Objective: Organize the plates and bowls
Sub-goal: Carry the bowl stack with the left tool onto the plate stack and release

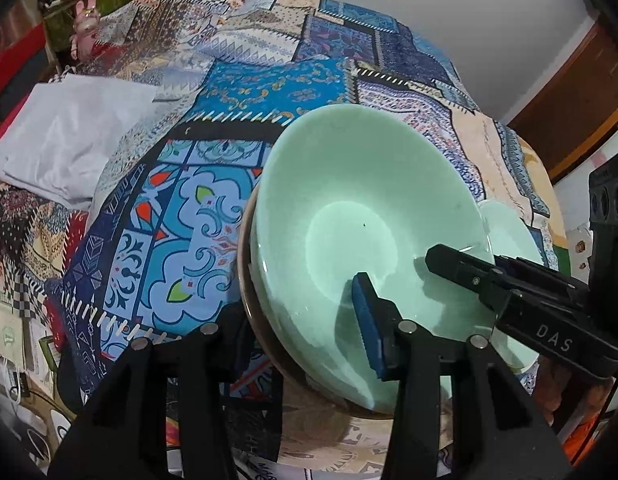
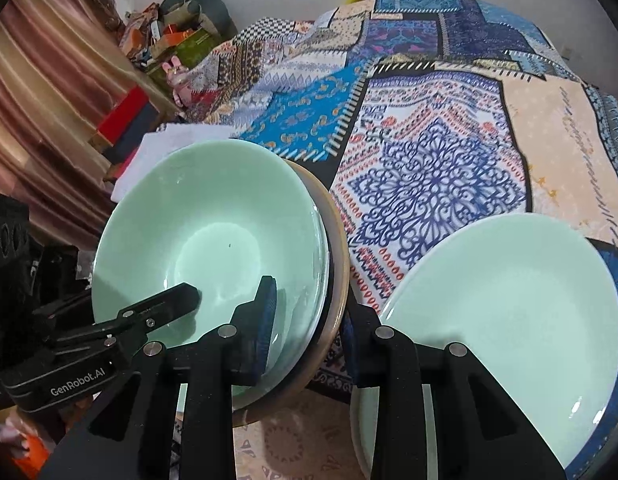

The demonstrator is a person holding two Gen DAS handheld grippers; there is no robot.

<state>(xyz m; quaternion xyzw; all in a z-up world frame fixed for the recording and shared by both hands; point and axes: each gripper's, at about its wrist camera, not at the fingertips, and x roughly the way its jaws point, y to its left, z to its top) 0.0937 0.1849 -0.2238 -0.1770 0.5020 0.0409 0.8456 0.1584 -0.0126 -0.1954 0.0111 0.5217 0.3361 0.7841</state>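
Observation:
A stack of pale green bowls (image 1: pixel 361 216) sits in a brown bowl (image 1: pixel 245 264) on the patterned cloth; it also shows in the right wrist view (image 2: pixel 213 232). My left gripper (image 1: pixel 301 320) straddles the stack's near-left rim, one blue pad (image 1: pixel 369 320) inside the top bowl, the other finger outside. My right gripper (image 2: pixel 309 320) straddles the near-right rim, one pad (image 2: pixel 265 316) inside. Both stand wide, not clamped. A green plate (image 2: pixel 509 320) lies to the right, under my right gripper's outer finger. It also shows in the left wrist view (image 1: pixel 509 236).
A patchwork cloth (image 2: pixel 429 152) covers the table. A white folded cloth (image 1: pixel 69 136) lies at the left. Boxes and clutter (image 2: pixel 165 40) stand beyond the far left edge, by a curtain (image 2: pixel 41 100).

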